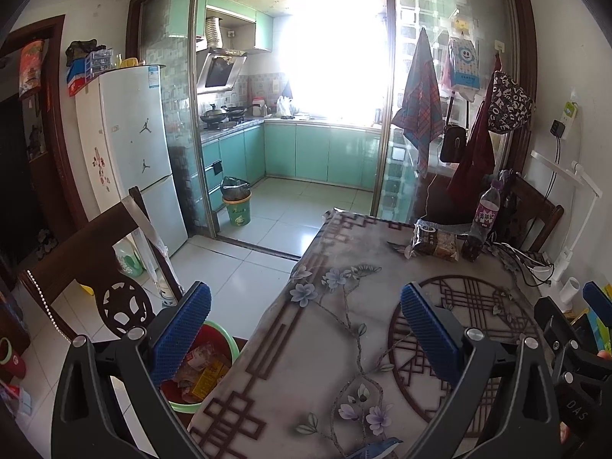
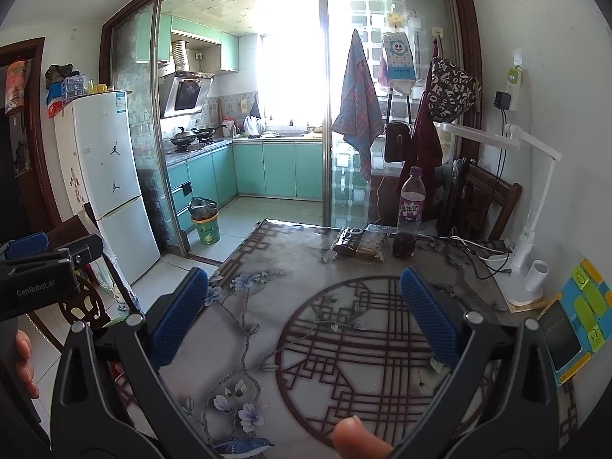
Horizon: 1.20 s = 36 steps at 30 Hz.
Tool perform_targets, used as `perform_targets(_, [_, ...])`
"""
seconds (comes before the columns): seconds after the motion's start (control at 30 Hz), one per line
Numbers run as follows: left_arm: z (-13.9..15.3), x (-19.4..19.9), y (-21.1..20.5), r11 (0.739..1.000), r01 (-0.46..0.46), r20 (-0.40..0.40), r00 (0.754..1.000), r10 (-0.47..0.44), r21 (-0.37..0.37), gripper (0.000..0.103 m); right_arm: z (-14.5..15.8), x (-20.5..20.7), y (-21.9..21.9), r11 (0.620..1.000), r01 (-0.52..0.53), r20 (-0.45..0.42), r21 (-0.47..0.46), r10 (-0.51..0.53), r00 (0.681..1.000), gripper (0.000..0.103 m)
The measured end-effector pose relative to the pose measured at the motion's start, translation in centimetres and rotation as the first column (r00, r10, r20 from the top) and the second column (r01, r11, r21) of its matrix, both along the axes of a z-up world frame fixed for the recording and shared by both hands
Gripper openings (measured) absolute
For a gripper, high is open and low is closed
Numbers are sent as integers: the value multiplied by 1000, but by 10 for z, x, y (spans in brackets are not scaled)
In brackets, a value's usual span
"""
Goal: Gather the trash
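A red basin with a green rim (image 1: 229, 348) sits low beside the table's left edge and holds several wrappers and boxes. My left gripper (image 1: 306, 315) stands open above the table's left edge, with its left finger over the basin. Over the round pattern of the table cloth (image 2: 344, 344) my right gripper (image 2: 304, 302) is open and empty. At the far end of the table lie a dark snack packet (image 1: 436, 243) (image 2: 359, 246) and a purple-labelled bottle (image 1: 480, 225) (image 2: 409, 214) with dark drink in its bottom.
A white desk lamp (image 2: 531, 229), a white cup (image 2: 537, 275), cables and a colourful tablet (image 2: 573, 325) crowd the table's right side. Wooden chairs (image 1: 107, 264) (image 2: 485, 199) stand left and far right. A green bin (image 1: 237, 210) sits in the kitchen doorway beside the fridge (image 1: 134, 153).
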<state>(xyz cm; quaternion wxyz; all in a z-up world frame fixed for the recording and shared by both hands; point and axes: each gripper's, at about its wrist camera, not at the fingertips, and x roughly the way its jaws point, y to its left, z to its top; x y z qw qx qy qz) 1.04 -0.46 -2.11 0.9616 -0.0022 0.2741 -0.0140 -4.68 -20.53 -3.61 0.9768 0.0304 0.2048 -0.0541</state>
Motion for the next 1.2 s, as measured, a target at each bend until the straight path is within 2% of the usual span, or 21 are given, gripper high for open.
perform_targets(1.2, [-10,10,-12,999,46,-33,998,-45,25,95,-14,4,-24,998,57,-49,21,-56,997,99])
